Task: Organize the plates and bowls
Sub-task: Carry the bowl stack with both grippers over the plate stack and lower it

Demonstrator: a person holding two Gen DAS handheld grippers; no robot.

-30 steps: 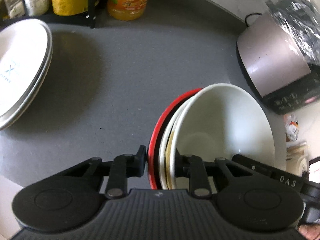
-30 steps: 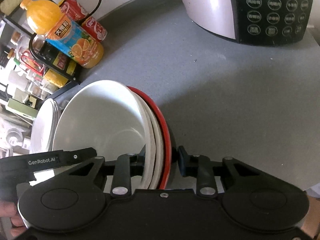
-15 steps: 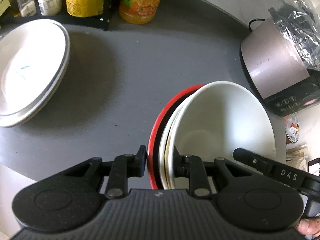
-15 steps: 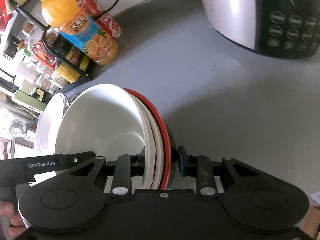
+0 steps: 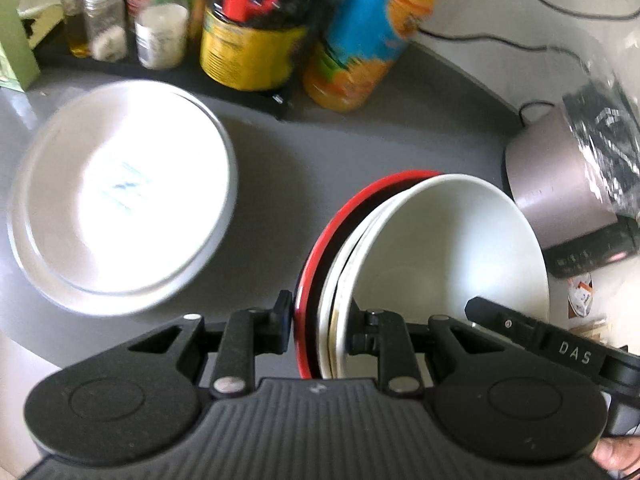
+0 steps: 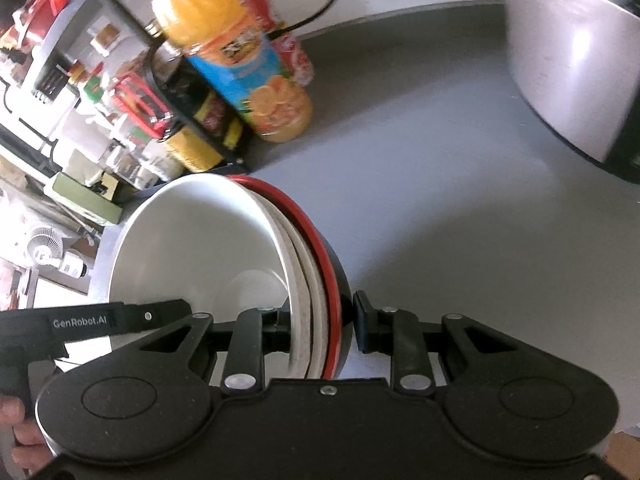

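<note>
Left wrist view: left gripper [image 5: 319,326] clamped across the rim of a stack of nested bowls [image 5: 444,248], one finger outside the red-rimmed black outer bowl, the other inside the white top bowl. Stack carried tilted above the grey countertop [image 5: 272,184]. Stack of white plates [image 5: 120,208], blurred, on the counter at left, apart from the bowls. Black rack of jars and cans [image 5: 168,32] behind the plates; orange juice bottle [image 5: 364,40] beside it. Silver cooker [image 5: 560,184] at right. Tip of the other gripper reaches in at lower right.

Right wrist view: right gripper [image 6: 320,326] pinching the opposite rim of the same bowls [image 6: 208,240], inner finger in the white bowl, outer finger against the black wall. Juice bottle [image 6: 240,64] and rack upper left; cooker [image 6: 568,72] upper right.
</note>
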